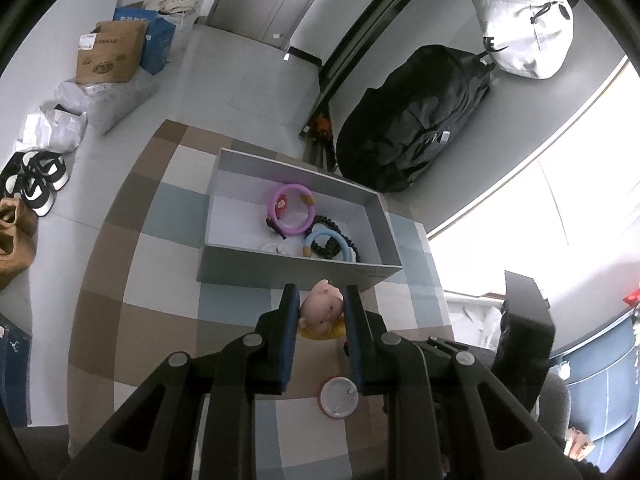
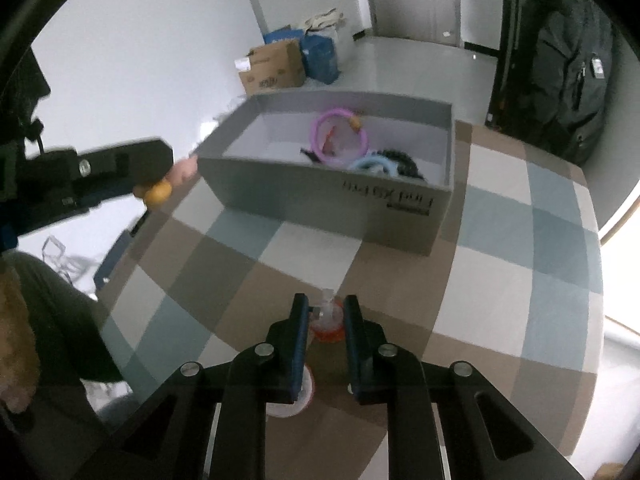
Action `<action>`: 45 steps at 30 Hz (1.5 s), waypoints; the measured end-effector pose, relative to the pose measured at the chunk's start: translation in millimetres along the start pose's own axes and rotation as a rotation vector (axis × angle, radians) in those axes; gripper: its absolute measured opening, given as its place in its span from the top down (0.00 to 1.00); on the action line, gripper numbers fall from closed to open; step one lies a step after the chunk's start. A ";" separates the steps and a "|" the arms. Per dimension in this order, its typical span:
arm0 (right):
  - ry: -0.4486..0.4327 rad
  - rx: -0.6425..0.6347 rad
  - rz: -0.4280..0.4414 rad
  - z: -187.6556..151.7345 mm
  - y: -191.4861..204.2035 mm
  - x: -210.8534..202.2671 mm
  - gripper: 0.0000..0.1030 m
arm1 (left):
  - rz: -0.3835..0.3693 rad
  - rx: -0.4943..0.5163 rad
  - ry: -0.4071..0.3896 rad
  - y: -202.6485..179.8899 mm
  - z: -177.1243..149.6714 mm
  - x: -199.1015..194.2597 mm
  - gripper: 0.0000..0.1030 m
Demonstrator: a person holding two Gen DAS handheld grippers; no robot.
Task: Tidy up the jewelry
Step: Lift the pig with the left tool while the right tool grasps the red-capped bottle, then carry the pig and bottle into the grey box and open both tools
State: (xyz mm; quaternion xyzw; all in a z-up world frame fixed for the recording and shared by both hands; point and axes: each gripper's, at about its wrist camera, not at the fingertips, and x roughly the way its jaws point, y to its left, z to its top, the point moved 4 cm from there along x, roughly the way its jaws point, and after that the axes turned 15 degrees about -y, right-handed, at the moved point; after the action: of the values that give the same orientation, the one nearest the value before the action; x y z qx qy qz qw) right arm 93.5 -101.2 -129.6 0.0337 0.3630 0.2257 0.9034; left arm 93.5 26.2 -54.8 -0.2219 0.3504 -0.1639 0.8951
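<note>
- I judge I am mid-carry: my left gripper [image 1: 321, 312] has its fingers clamped on a small pig-faced charm with a yellow base [image 1: 322, 314], and it belongs in the grey box [image 1: 296, 270].
- The charm sits just short of the box's near wall, above the checked worktop [image 1: 160, 280]; inside the box lie a purple ring [image 1: 291, 209], a blue ring [image 1: 328, 240] and a black beaded band [image 1: 326, 246].
- Next, I reckon, I must lift the charm over that near wall and let go inside.
- My left gripper points at the box, tilted downward.
- My right gripper [image 2: 326, 318] hangs low over the worktop, well short of the box, its fingers flanking a small red-orange piece [image 2: 327, 322]; whether they pinch it I cannot tell.
</note>
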 end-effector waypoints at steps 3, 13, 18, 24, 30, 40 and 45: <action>-0.032 0.020 0.014 10.2 0.3 -5.1 0.84 | -0.001 0.001 -0.008 0.0 2.4 -0.1 0.83; -0.150 0.062 0.064 54.8 3.4 -13.3 0.84 | -0.003 -0.003 -0.034 -6.5 20.4 11.2 0.83; -0.178 0.097 0.069 69.9 -2.2 -10.7 0.84 | 0.008 0.008 -0.050 -10.9 30.8 19.4 0.83; -0.194 0.149 0.087 82.5 -15.5 -9.4 0.84 | 0.026 -0.005 -0.040 -7.4 37.7 33.8 0.83; -0.191 0.180 0.099 90.6 -25.8 -1.4 0.84 | 0.051 -0.008 -0.025 -0.7 41.2 46.1 0.83; -0.156 0.257 0.103 90.9 -45.5 15.4 0.84 | 0.054 -0.024 0.008 3.4 43.4 63.8 0.83; -0.143 0.291 0.097 89.3 -53.9 21.5 0.84 | 0.062 -0.034 0.028 5.8 43.0 71.3 0.83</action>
State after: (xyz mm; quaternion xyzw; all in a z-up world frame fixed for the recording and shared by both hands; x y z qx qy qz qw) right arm 187.7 -131.0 -89.9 0.1976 0.3245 0.2112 0.9006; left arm 174.3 11.2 -69.2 -0.2237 0.3723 -0.1334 0.8908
